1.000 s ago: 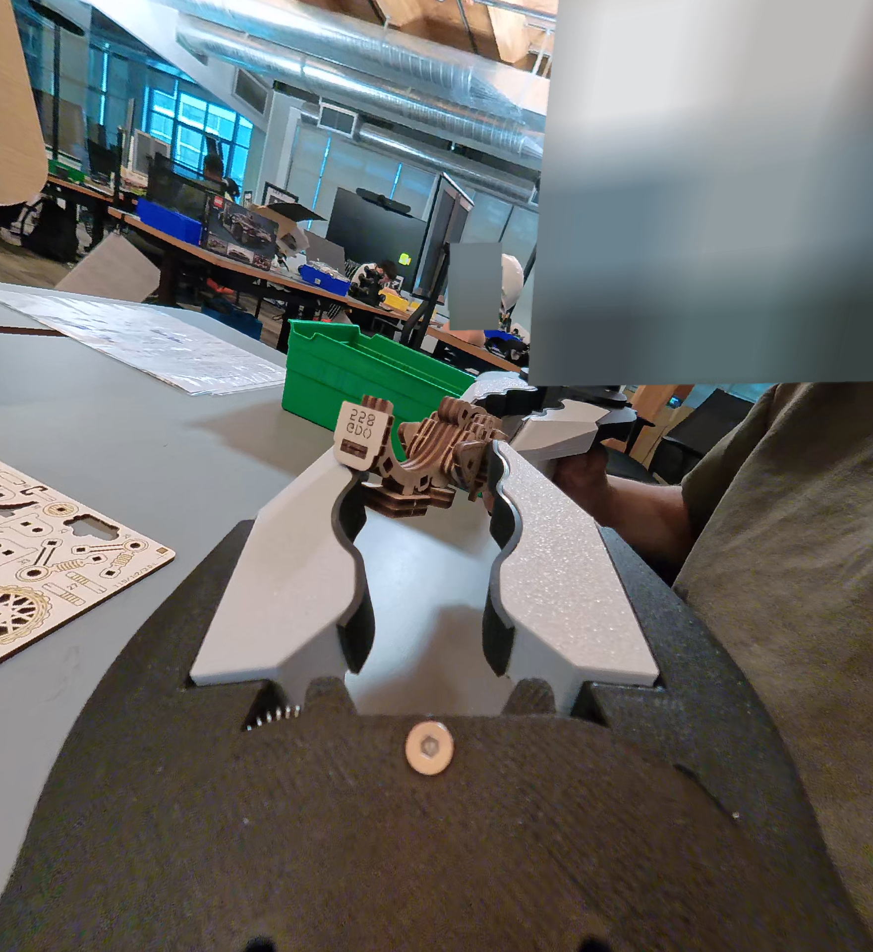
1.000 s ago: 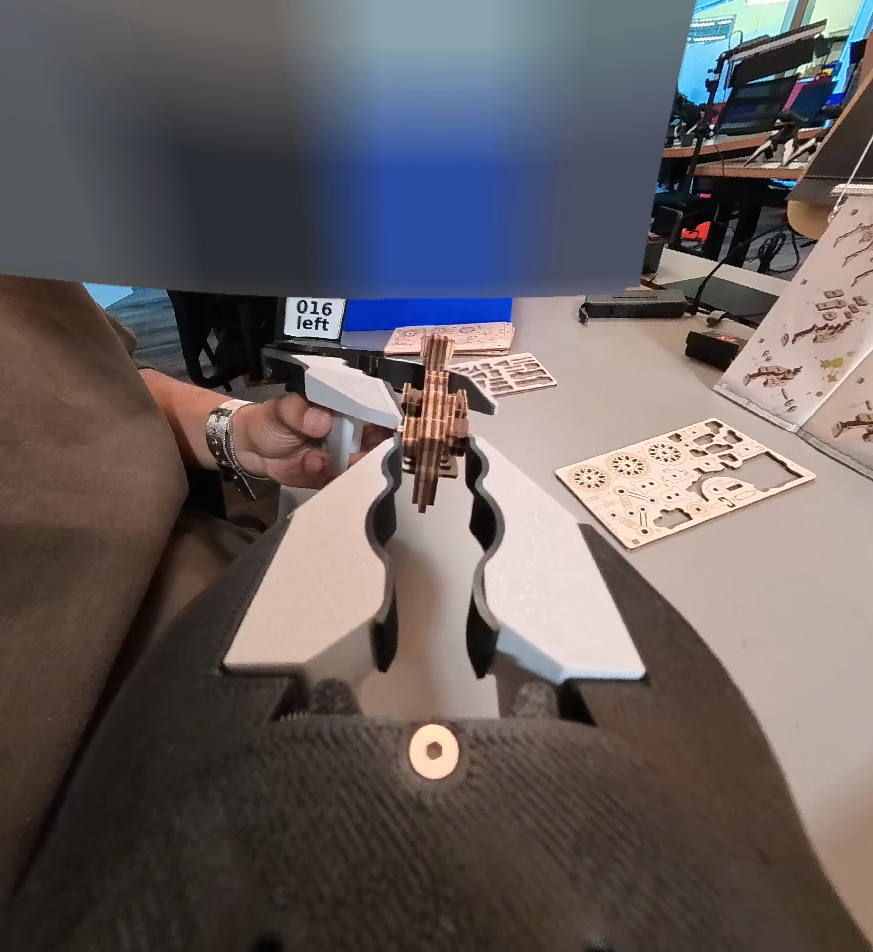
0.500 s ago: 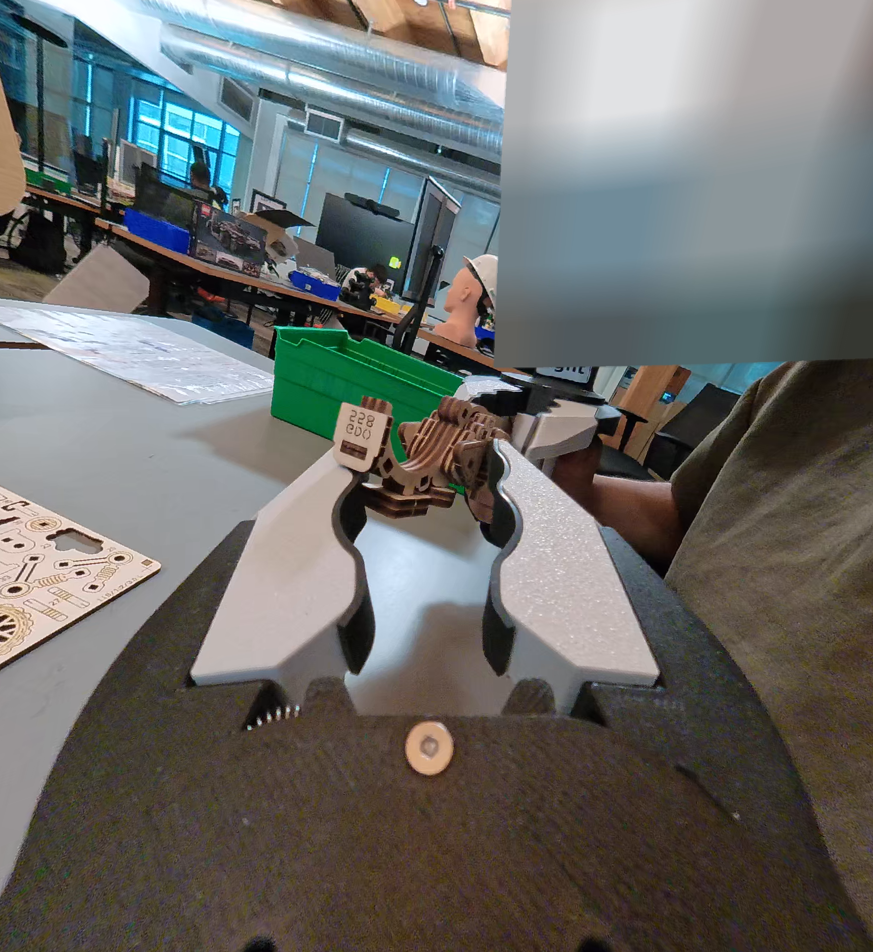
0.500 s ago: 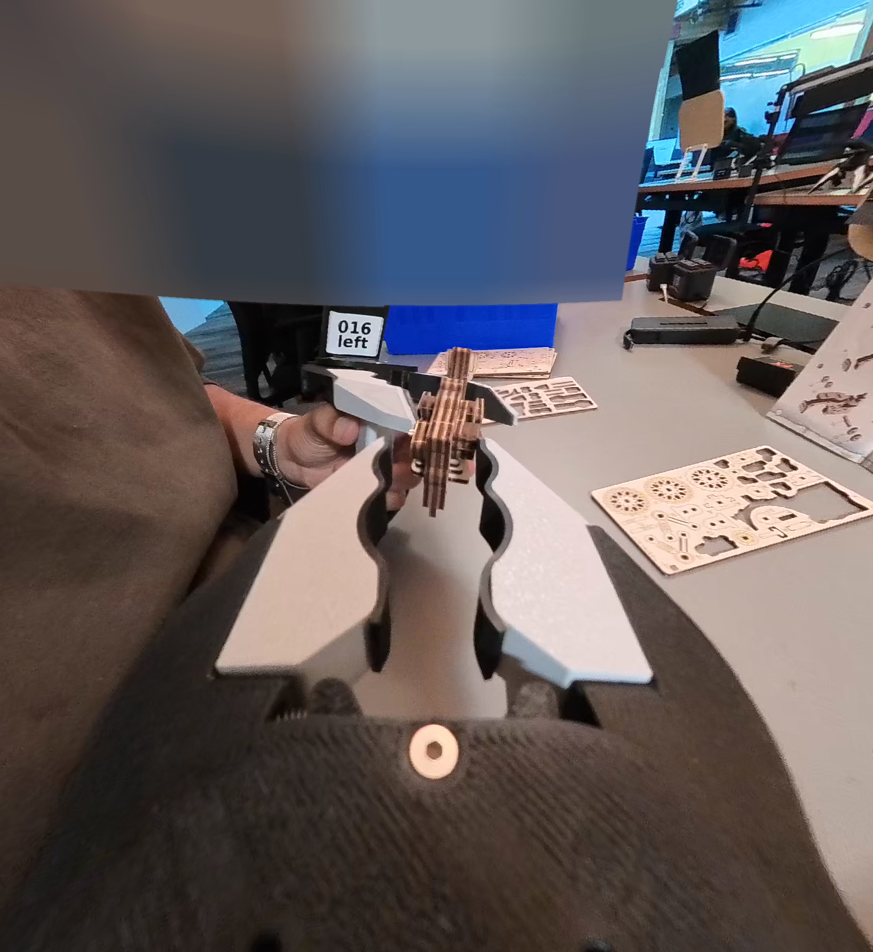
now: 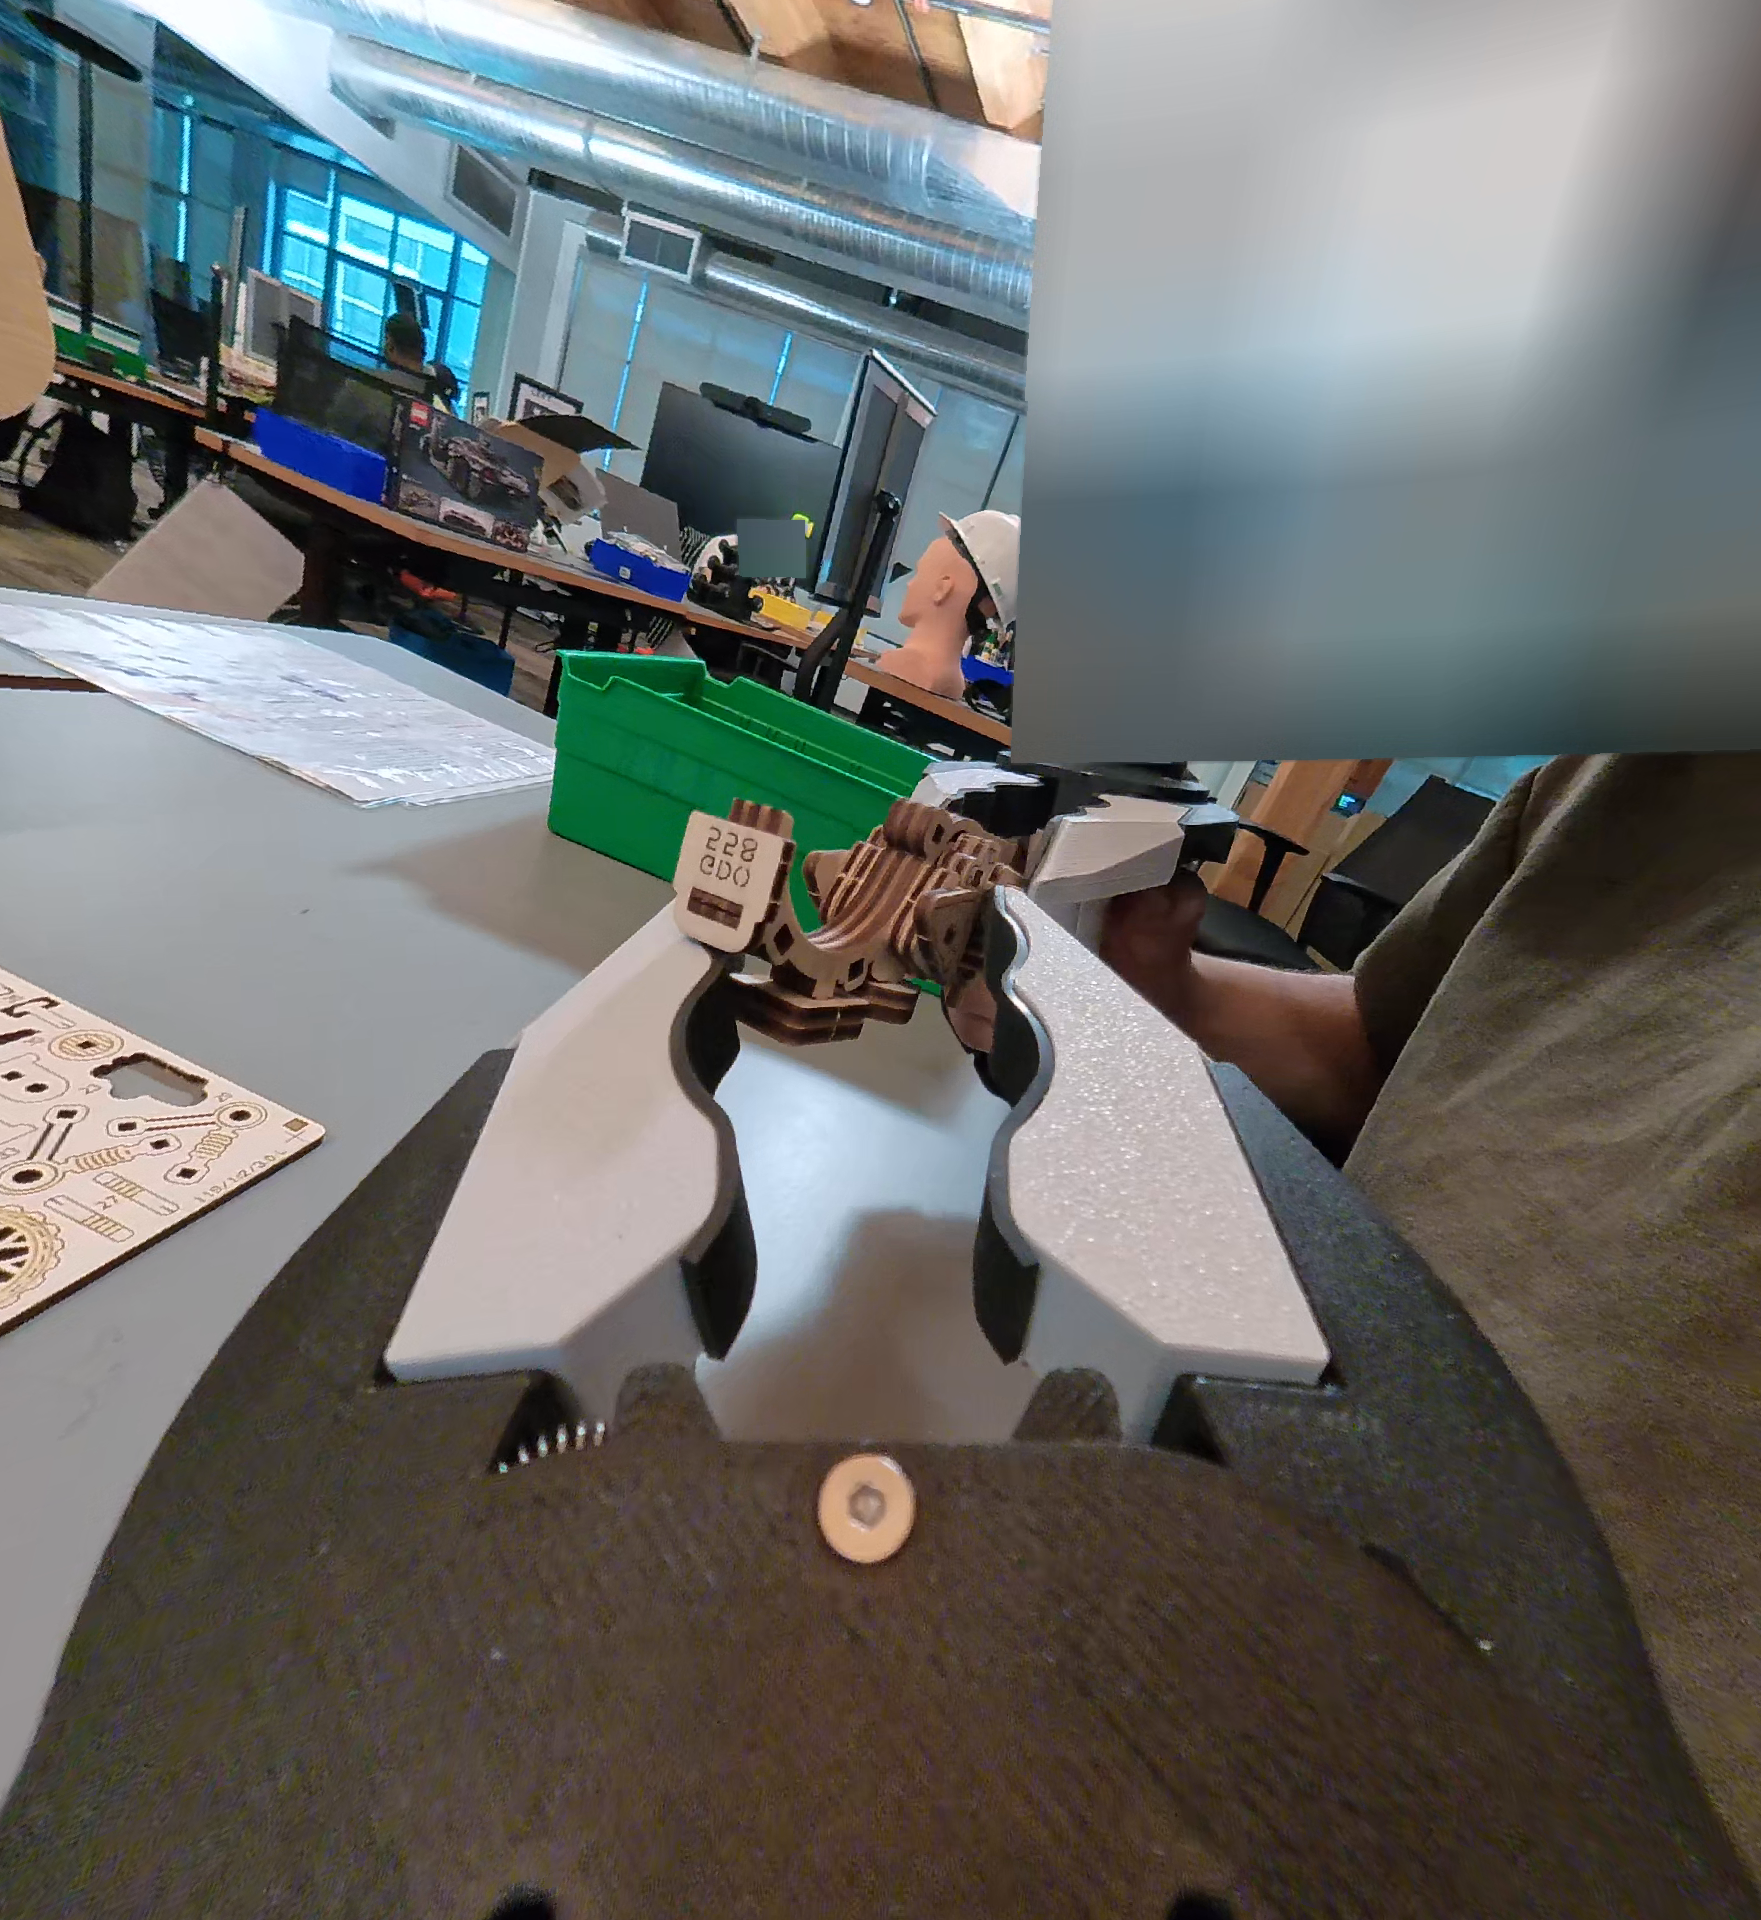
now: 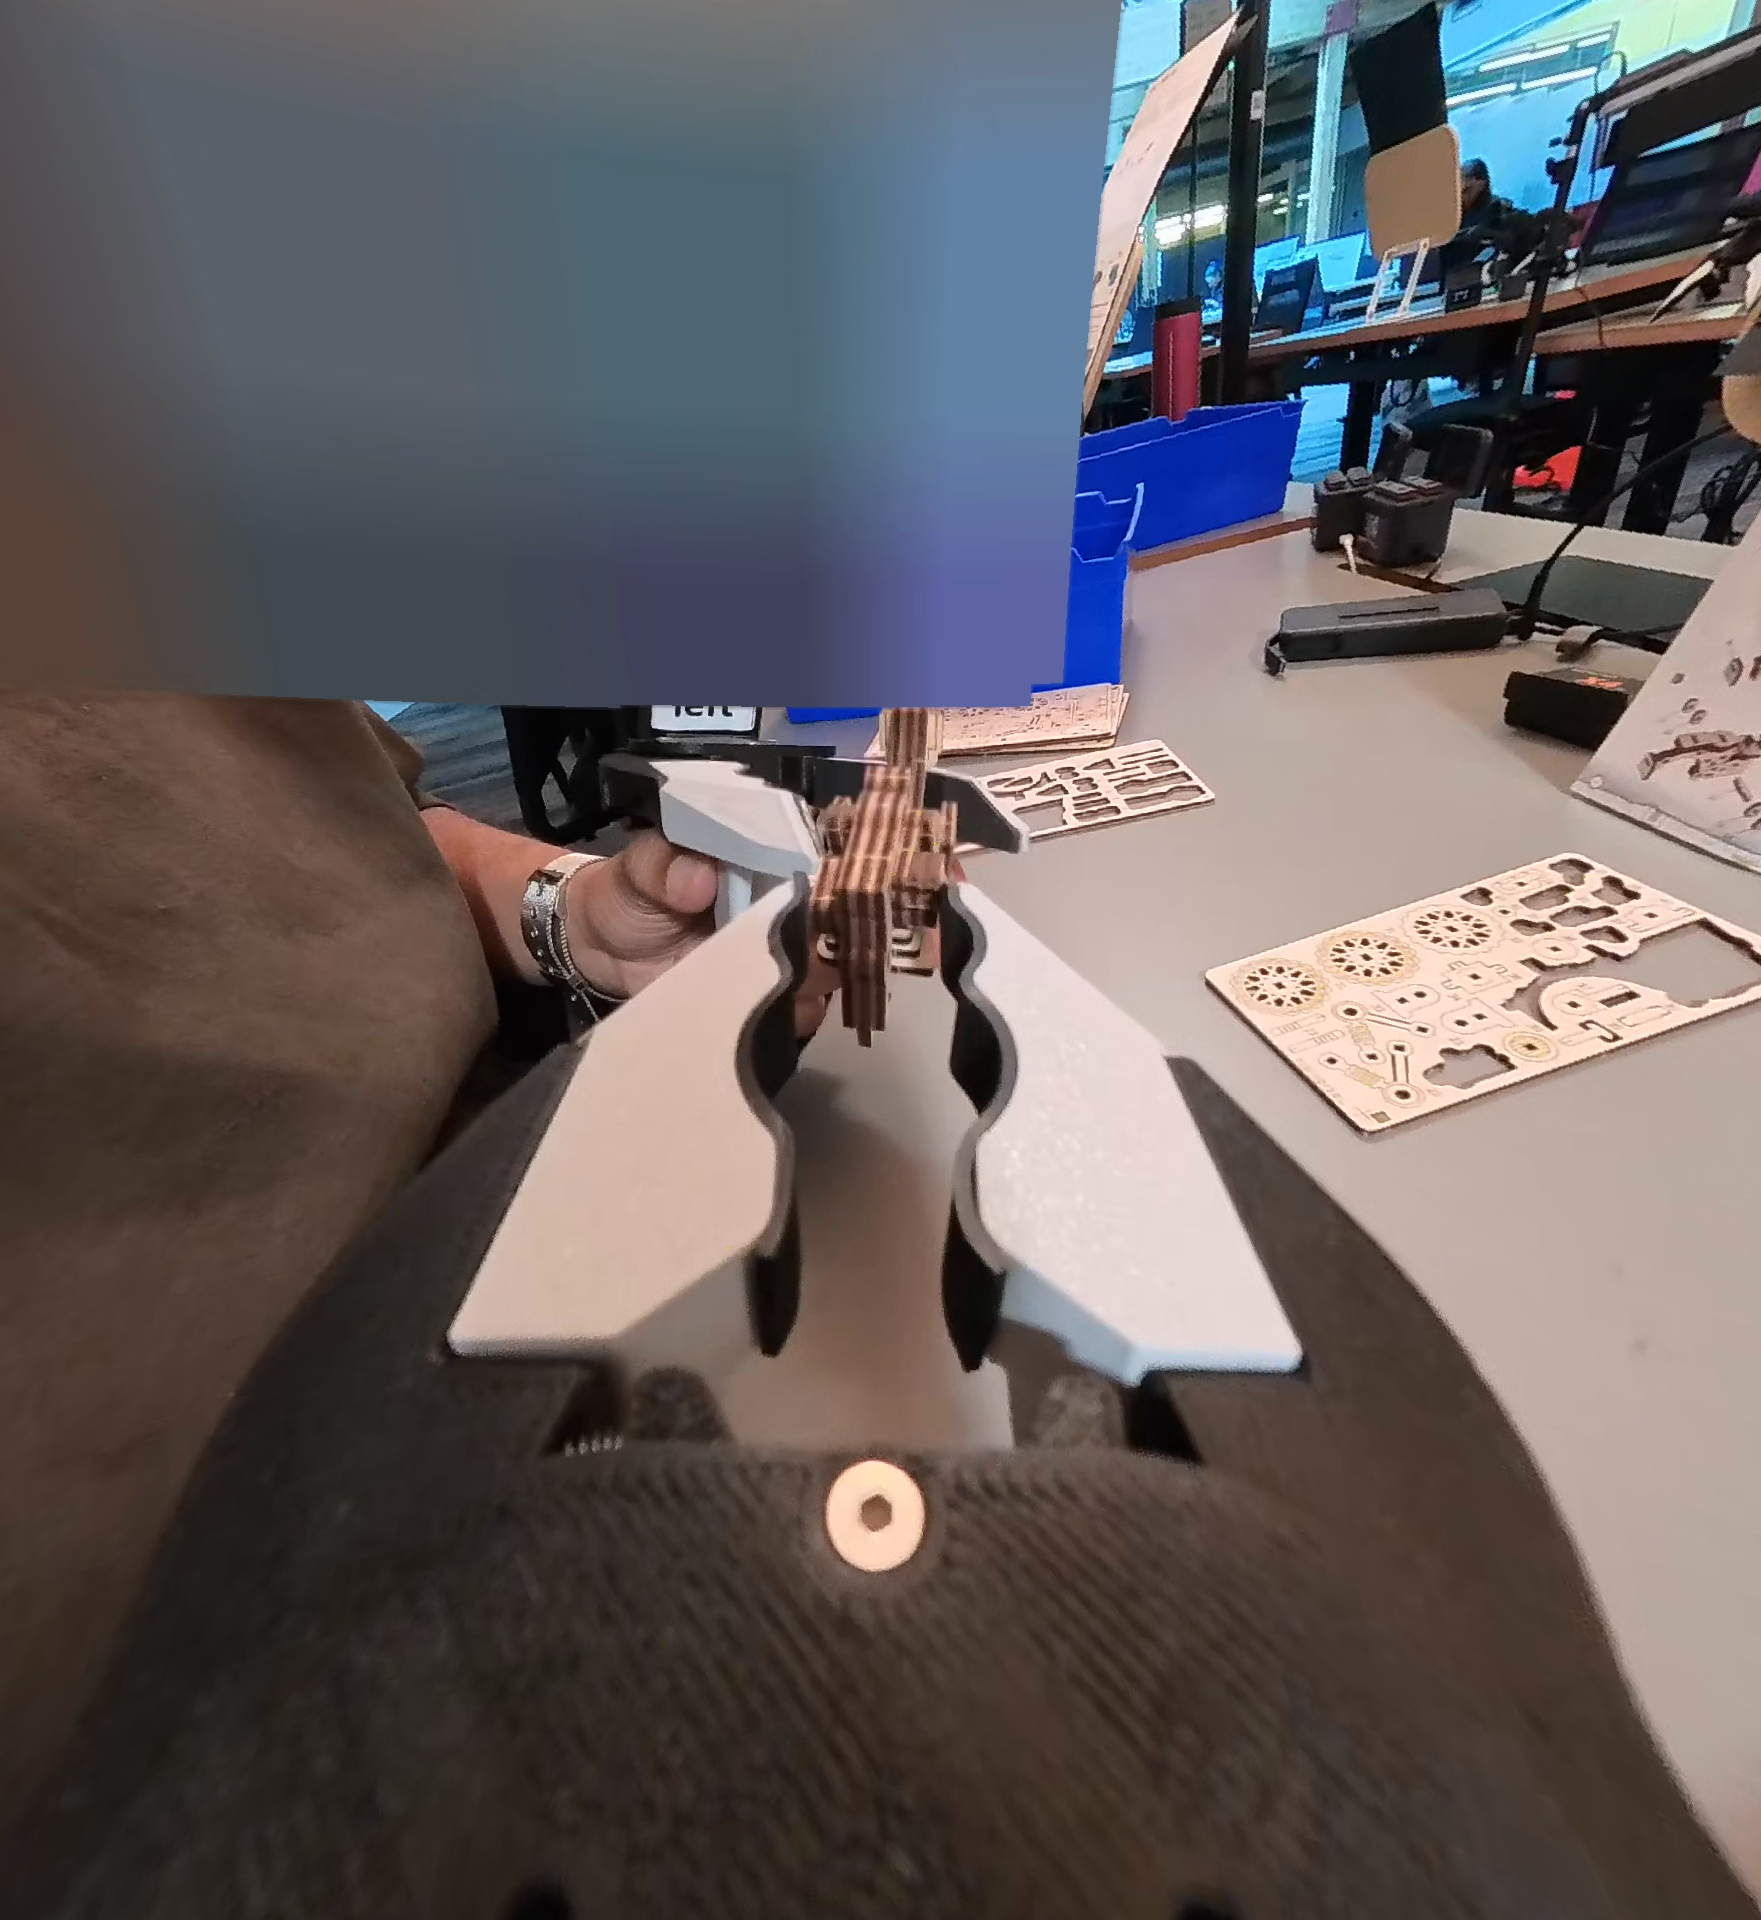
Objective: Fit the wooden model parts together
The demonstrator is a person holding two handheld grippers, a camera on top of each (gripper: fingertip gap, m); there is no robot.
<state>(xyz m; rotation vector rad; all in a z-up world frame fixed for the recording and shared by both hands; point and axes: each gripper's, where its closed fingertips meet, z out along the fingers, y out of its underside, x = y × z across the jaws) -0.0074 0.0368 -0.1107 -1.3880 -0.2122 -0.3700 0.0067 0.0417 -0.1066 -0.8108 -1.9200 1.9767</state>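
Note:
A small layered wooden model [image 5: 855,920] is held in the air between both grippers above the grey table [image 5: 232,914]. My left gripper [image 5: 845,930] is shut on it, one fingertip on its pale tagged end, the other on its brown side. My right gripper [image 6: 876,904] is shut on the same model [image 6: 871,904], which stands edge-on between its tips. In the left wrist view the right gripper [image 5: 1094,852] reaches in from the right, held by a hand. In the right wrist view the left gripper [image 6: 741,821] crosses behind the model from the left.
A laser-cut plywood parts sheet [image 5: 45,1164] lies at the left; it also shows in the right wrist view [image 6: 1510,987]. A green bin [image 5: 710,769] stands behind the model. More part sheets [image 6: 1104,790], a blue bin [image 6: 1188,478], black devices [image 6: 1385,623] and a propped board [image 6: 1749,707] sit farther off. The person's torso [image 6: 159,987] is close by. The grippers are tip to tip, or close to it.
Both grippers keep their hold on the model. The right wrist view has swung a little, so the table and sheets sit farther right and the left gripper appears closer. The left wrist view barely shifts.

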